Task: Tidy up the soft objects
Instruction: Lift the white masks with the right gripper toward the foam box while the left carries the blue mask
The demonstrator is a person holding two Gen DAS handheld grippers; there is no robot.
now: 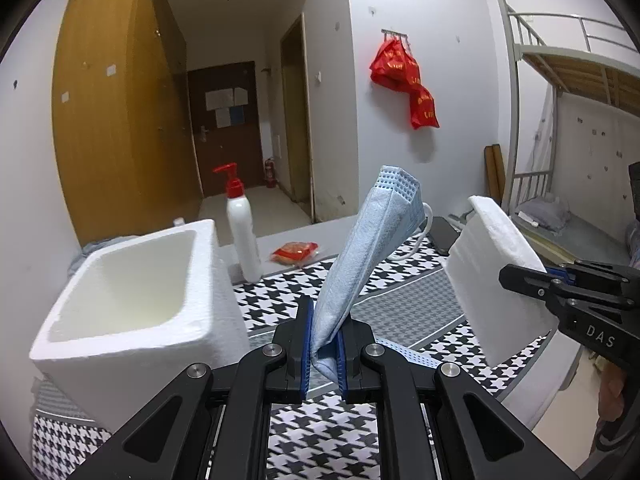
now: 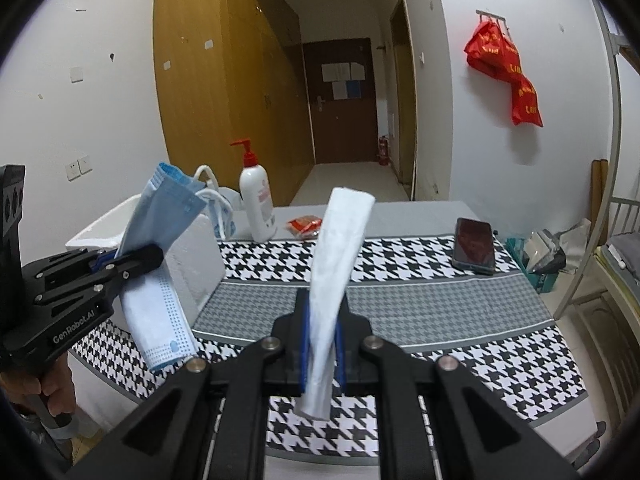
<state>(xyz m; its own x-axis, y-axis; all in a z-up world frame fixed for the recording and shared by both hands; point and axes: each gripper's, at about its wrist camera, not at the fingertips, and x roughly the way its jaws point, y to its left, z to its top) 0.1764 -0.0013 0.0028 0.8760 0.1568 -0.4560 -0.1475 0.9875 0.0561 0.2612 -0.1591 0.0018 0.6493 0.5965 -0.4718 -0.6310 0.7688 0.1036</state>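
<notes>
My left gripper (image 1: 323, 344) is shut on a stack of blue face masks (image 1: 368, 248), held upright above the table; it also shows in the right wrist view (image 2: 160, 236), just right of the white foam box (image 1: 132, 300). My right gripper (image 2: 322, 344) is shut on a white foam pad (image 2: 340, 272), seen edge-on. In the left wrist view that pad (image 1: 492, 276) is a flat white slab held at the right by the right gripper (image 1: 532, 280). The foam box (image 2: 192, 264) stands open-topped at the table's left end.
A houndstooth cloth (image 2: 440, 304) covers the table. A white pump bottle with a red top (image 1: 242, 228), a red snack packet (image 1: 294, 252) and a black phone (image 2: 474, 246) lie at the far side. A bunk bed frame (image 1: 560, 92) stands right.
</notes>
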